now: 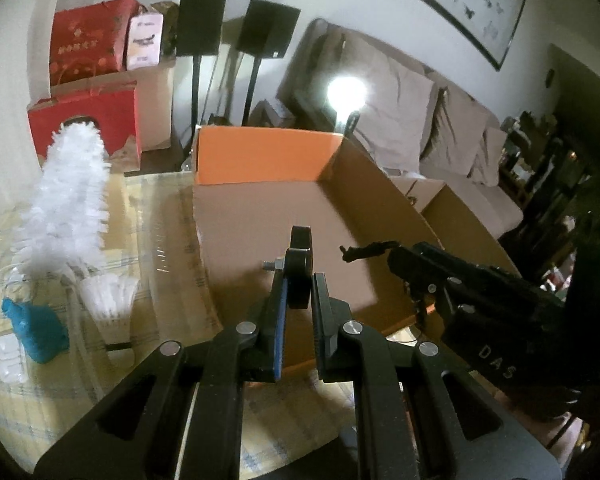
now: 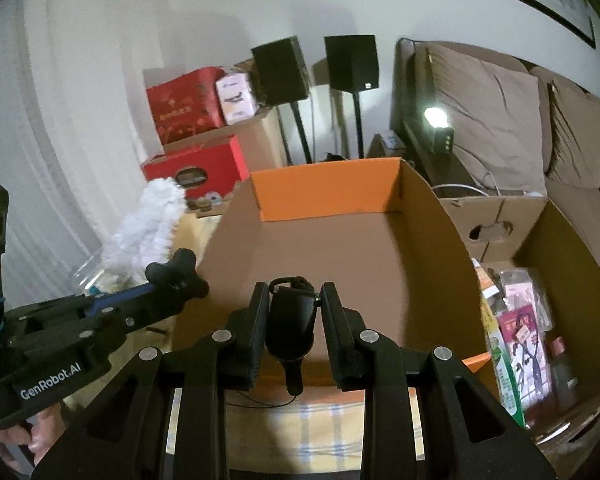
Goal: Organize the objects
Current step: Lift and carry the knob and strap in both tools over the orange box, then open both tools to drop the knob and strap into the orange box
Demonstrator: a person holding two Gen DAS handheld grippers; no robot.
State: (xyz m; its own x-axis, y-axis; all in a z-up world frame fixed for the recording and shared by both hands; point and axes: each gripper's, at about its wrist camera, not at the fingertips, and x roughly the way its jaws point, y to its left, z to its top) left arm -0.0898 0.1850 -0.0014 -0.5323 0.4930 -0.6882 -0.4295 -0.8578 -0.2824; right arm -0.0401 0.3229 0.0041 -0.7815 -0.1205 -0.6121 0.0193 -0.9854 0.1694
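An open cardboard box (image 1: 268, 224) with an orange inner flap (image 1: 260, 156) lies on the table; it also shows in the right wrist view (image 2: 332, 256). My left gripper (image 1: 300, 284) is shut on a black knob with a bolt (image 1: 298, 272), held over the box's near edge. My right gripper (image 2: 294, 300) is shut on a small black pouch-like object (image 2: 290, 324), also over the box's near edge. The right gripper shows in the left wrist view (image 1: 460, 280); the left one shows in the right wrist view (image 2: 100, 312) with its knob (image 2: 176, 272).
A white bottle brush (image 1: 68, 200), a shuttlecock (image 1: 112, 300), a teal object (image 1: 36, 332) and a white packet (image 1: 10, 360) lie on the chequered tablecloth at left. A second cardboard box (image 2: 548, 300) with packaged goods stands at right. Red boxes (image 1: 88, 120), speakers and a sofa stand behind.
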